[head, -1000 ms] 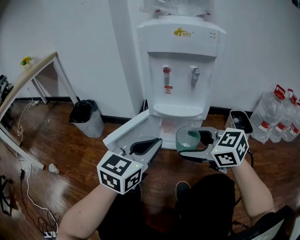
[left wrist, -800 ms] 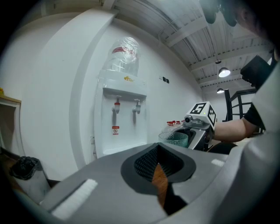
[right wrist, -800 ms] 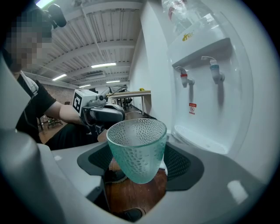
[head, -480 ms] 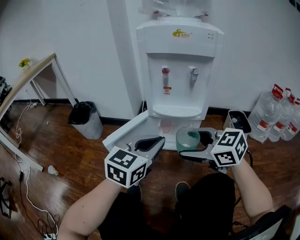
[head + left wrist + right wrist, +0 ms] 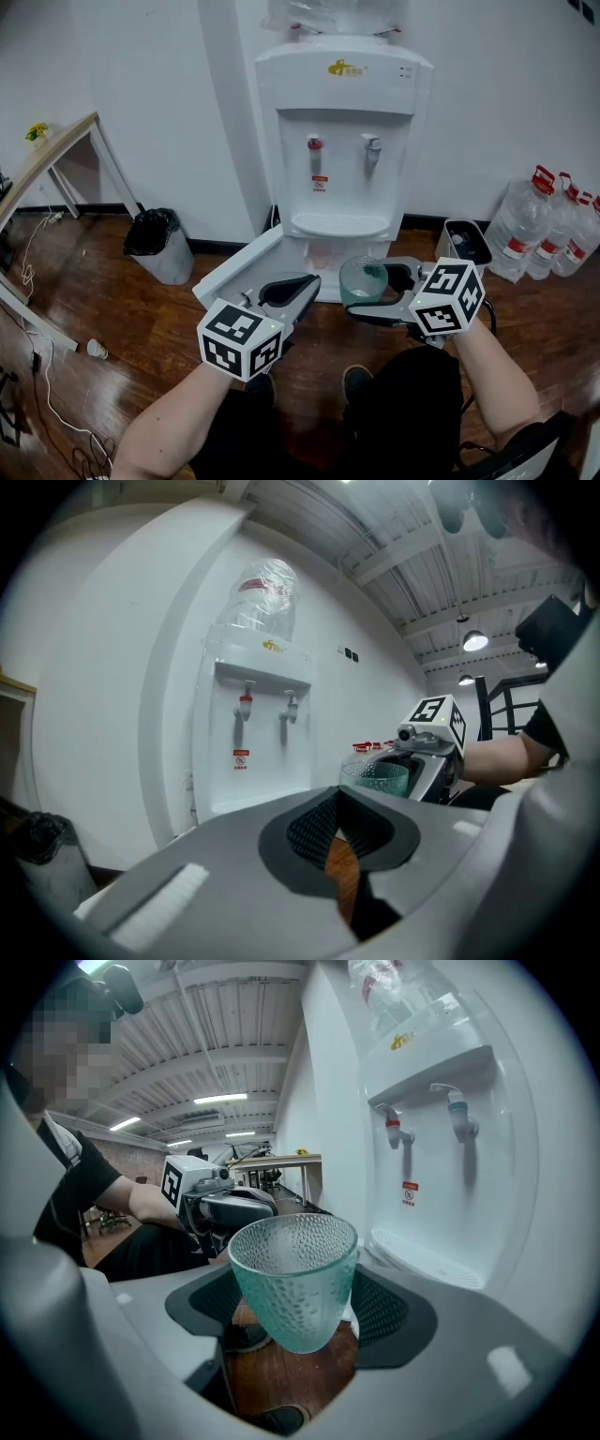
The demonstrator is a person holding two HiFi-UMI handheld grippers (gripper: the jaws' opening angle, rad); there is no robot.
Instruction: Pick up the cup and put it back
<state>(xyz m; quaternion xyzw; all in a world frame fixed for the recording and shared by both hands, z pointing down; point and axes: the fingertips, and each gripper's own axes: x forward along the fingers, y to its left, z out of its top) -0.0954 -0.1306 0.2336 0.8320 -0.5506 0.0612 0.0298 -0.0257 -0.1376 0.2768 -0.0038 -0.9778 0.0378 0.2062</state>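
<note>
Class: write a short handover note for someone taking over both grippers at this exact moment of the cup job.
Left gripper: fingers slightly apart, nothing between them, held level beside the right one.
Right gripper: shut on the cup, which is upright, looks empty and is clear of any surface, in front of the water dispenser.
Done: the cup is picked up.
Left to do: set the cup back down and release it. The pictures do not show where it belongs.

The grey left hand-held gripper (image 5: 298,286) and grey right hand-held gripper (image 5: 361,292) have black ribbed pads (image 5: 309,832) and white cubes with black square markers (image 5: 239,339). The person wears black trousers (image 5: 403,412), a dark shoe (image 5: 353,382) and a black short sleeve (image 5: 86,1177).
</note>
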